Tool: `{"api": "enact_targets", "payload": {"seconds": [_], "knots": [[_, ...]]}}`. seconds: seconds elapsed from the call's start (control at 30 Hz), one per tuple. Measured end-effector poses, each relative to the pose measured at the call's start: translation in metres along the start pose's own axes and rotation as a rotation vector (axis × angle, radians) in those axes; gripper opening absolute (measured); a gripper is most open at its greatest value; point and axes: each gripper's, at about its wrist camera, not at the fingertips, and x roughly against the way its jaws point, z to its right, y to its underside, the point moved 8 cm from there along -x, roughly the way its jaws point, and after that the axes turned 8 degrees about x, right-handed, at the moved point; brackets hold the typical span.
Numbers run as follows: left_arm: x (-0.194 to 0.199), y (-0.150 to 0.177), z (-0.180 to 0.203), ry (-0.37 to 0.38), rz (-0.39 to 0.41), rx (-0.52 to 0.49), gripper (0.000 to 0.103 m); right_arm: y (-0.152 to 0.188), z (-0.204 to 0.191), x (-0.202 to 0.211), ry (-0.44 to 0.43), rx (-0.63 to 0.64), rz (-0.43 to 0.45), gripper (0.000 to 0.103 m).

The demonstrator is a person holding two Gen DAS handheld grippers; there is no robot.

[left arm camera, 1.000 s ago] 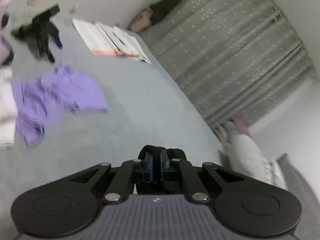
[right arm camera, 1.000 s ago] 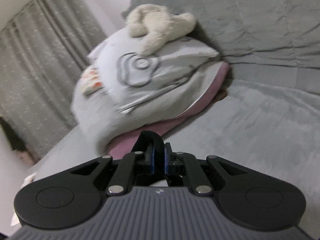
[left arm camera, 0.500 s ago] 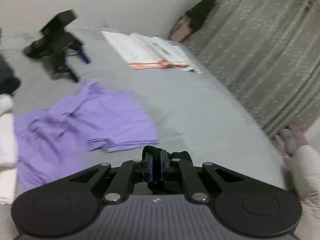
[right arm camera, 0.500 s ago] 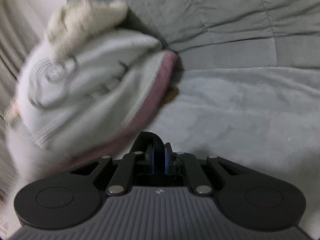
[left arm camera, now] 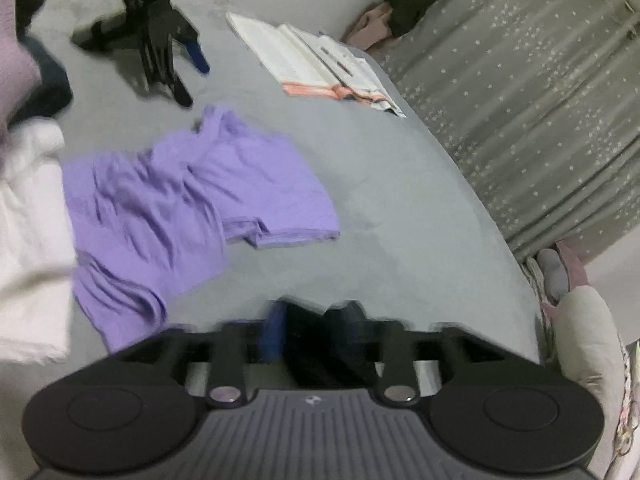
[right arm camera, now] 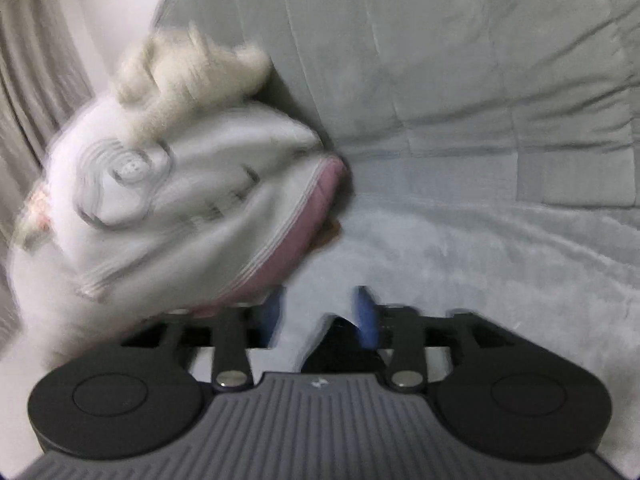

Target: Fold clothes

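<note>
Left view alone shows the purple shirt (left arm camera: pixel 192 204) (right: pillow (right arm camera: pixel 172 208)).

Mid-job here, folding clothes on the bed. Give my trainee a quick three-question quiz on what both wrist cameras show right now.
1. True or false: the purple garment lies spread on the grey bed.
2. What rests on top of the white pillow? A) a plush toy B) a book C) a shoe
3. Fill in: the open book lies near the ___.

Key: 1 true. 2 A, the plush toy. 3 curtain.
</note>
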Motion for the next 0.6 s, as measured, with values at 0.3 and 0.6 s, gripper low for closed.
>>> {"api": "enact_targets", "payload": {"seconds": [0.3, 0.6], "knots": [[0.09, 0.102, 0.017, 0.238, -0.161, -0.139, 0.08, 0.086, -0.032, 0.096, -0.397, -0.068, -0.339, 0.066], [0.118, 0.306, -0.014, 0.274, -0.468, -0.455, 0.08, 0.269, -0.1, 0.2, -0.8, 0.188, -0.701, 0.045]]}}
